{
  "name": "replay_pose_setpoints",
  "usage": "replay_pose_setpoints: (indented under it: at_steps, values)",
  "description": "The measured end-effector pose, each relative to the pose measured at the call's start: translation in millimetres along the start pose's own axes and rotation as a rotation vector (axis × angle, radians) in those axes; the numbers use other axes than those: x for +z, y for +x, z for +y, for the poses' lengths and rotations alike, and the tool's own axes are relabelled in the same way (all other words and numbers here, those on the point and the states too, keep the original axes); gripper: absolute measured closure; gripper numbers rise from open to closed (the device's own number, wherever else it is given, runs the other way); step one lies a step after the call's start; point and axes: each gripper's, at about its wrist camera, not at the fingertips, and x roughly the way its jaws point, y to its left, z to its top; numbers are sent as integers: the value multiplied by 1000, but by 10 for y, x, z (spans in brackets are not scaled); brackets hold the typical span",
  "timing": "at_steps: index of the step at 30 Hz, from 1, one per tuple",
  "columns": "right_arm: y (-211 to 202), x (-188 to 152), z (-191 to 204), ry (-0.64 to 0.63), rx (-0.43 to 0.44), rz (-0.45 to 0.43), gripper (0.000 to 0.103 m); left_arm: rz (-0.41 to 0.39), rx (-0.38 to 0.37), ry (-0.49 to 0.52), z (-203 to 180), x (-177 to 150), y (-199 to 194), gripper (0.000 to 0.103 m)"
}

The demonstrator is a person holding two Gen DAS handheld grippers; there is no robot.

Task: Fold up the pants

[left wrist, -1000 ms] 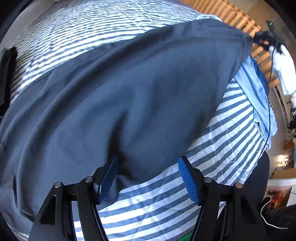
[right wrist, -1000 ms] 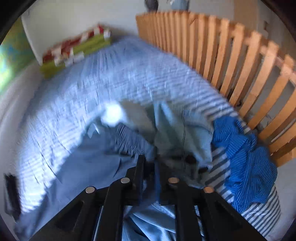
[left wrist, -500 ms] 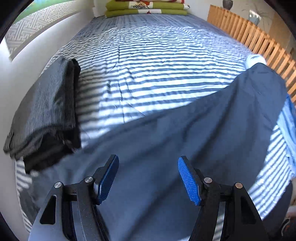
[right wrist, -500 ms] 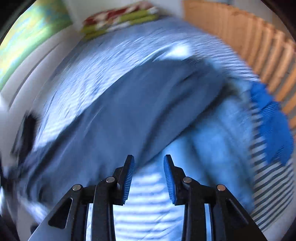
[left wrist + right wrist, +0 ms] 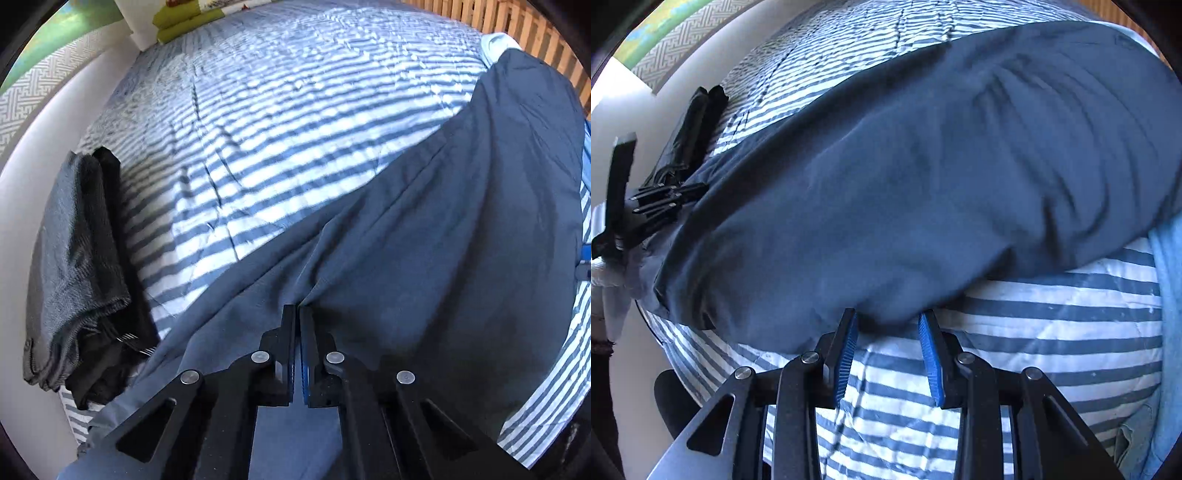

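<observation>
Dark navy pants (image 5: 461, 229) lie stretched across the blue-and-white striped bed (image 5: 295, 110). In the left wrist view my left gripper (image 5: 297, 314) is shut on a pinched fold of the pants near their left end. In the right wrist view the same pants (image 5: 923, 177) spread wide, and my right gripper (image 5: 888, 325) stands open at their near edge, its blue pads (image 5: 932, 365) on either side of the hem without closing on it. The left gripper (image 5: 661, 201) shows there at the far left, on the pants' end.
A folded stack of dark grey and black clothes (image 5: 70, 258) sits at the bed's left edge by the white wall. Light blue cloth (image 5: 1167, 332) lies at the right. A wooden slatted rail (image 5: 517, 22) borders the far right; green folded bedding (image 5: 192, 18) lies at the head.
My left gripper went from open over the pants to shut on a fold of them. The right gripper let go of the cloth, opened, and dropped to the pants' near edge.
</observation>
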Motion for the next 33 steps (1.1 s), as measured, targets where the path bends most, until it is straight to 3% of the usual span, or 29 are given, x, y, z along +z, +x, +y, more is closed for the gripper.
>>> replay_pose_setpoints:
  at_steps: [4, 6, 9, 11, 14, 16, 17, 18, 19, 21, 23, 26, 30, 33]
  values:
    - [110, -42, 8, -5, -24, 16, 72, -47, -29, -60, 162, 88, -141, 101]
    - [111, -72, 64, -37, -57, 3, 74, -72, 0, -76, 250, 136, -219, 101]
    - [116, -113, 131, -71, -124, -15, 87, -84, -13, -111, 437, 262, -218, 101]
    - [113, -146, 174, -108, -140, -20, 90, -73, 57, -123, 532, 331, -101, 101]
    - [86, -150, 120, -88, -99, -16, 90, 12, 136, -157, 639, 396, 244, 98]
    - [26, -147, 11, -29, -33, -11, 89, 42, 105, -172, 695, 393, 317, 98]
    - [-6, -155, -50, 0, 2, -4, 86, 43, 58, -214, 766, 363, 274, 89]
    - [-40, -169, -114, 25, 22, 1, 80, 24, 20, -254, 844, 314, 187, 81]
    - [-72, -183, -153, 36, 21, -3, 78, -19, 0, -287, 952, 231, 14, 65]
    - [-122, -220, -182, 26, -11, -5, 77, -80, 32, -313, 1115, 46, -287, 48]
    - [-161, -266, -171, 13, -3, 1, 77, -113, 70, -315, 1283, -210, -523, 46]
    - [-141, -306, -88, -22, 1, 15, 77, -90, 89, -330, 1534, -653, -611, 43]
    - [-55, -396, -5, -80, -46, 21, 76, 20, 177, -316, 1720, -1109, -394, 43]
    - [-55, -438, 67, -116, -78, 13, 73, 26, 164, -408, 1893, -1322, -287, 43]
